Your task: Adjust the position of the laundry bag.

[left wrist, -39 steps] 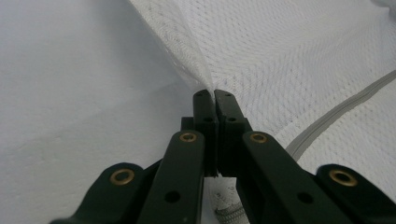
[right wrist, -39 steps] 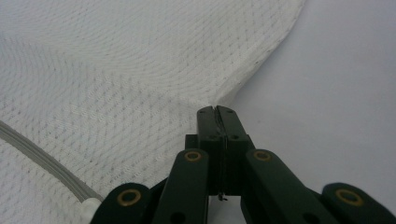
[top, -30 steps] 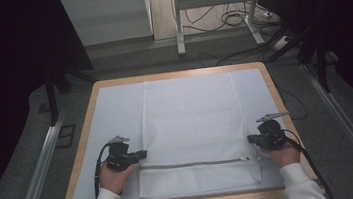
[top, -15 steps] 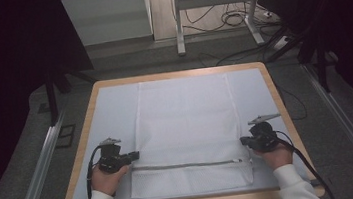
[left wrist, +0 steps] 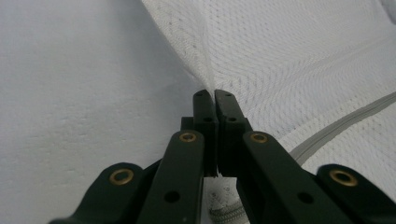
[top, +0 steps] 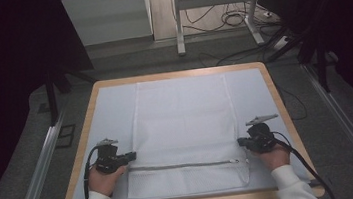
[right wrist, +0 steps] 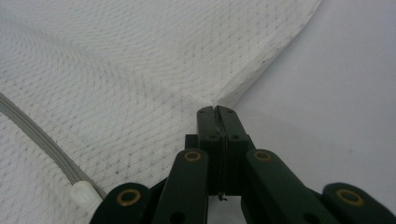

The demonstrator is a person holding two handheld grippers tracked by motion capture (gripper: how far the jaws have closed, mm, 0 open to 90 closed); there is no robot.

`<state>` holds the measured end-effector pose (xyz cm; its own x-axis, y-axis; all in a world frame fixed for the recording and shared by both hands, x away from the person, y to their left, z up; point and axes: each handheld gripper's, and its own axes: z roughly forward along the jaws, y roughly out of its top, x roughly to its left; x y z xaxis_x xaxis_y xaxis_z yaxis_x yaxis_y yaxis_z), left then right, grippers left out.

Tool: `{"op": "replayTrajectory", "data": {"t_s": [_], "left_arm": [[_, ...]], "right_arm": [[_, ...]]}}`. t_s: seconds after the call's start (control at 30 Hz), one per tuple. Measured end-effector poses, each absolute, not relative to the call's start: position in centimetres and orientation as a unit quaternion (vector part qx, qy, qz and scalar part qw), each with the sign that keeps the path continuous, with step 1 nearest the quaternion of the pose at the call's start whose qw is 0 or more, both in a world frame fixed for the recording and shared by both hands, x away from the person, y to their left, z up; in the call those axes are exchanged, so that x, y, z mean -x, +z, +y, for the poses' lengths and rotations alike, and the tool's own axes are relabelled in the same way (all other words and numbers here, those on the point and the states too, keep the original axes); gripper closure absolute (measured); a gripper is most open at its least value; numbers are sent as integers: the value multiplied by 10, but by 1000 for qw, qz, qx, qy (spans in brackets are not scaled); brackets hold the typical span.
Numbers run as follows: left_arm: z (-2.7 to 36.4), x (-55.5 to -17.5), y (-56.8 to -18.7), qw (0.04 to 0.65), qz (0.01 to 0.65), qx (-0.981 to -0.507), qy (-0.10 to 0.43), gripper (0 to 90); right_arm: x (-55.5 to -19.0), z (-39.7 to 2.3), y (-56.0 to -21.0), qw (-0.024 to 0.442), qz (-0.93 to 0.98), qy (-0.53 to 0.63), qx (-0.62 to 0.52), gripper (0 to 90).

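A white mesh bag lies flat on the pale cloth that covers the table. A grey zipper runs across its near end. My left gripper is shut on the bag's left edge just above the zipper. In the left gripper view the left gripper pinches a raised fold of the mesh bag, with the zipper to its right. My right gripper is shut on the bag's right edge. In the right gripper view the right gripper nips the hem of the mesh bag, near the zipper and its end stop.
The wooden table rim frames the cloth. Metal rails run along the floor on both sides. Beyond the far edge stand a metal frame and loose cables. Cables trail from both grippers toward the near edge.
Both hands and the near end of the bag have shifted slightly to the left. Both grips on the bag's edges have stayed the same.
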<state>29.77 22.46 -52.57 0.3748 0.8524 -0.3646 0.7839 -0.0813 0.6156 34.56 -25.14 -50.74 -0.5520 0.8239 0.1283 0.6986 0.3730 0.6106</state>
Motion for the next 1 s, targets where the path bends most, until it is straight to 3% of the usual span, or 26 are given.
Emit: {"op": "replayTrajectory", "data": {"t_s": [0.23, 0.33, 0.47, 0.6, 0.73, 1.0], "left_arm": [[224, -296, -526, 383, 559, -733, 53, 884], [225, -296, -526, 377, 564, -732, 63, 821], [227, -294, -521, 384, 558, -731, 83, 512], [225, -288, -507, 410, 553, -717, 105, 343], [219, -283, -498, 424, 543, -717, 110, 309], [198, -280, -486, 434, 522, -726, 109, 286]], "right_arm": [[-346, -251, -509, 100, 824, 314, -460, 880], [-346, -251, -509, 100, 826, 312, -460, 870], [-347, -253, -508, 125, 823, 306, -462, 611], [-347, -258, -502, 156, 808, 331, -461, 405], [-346, -262, -497, 170, 797, 349, -462, 295], [-347, -266, -493, 172, 791, 362, -462, 254]]}}
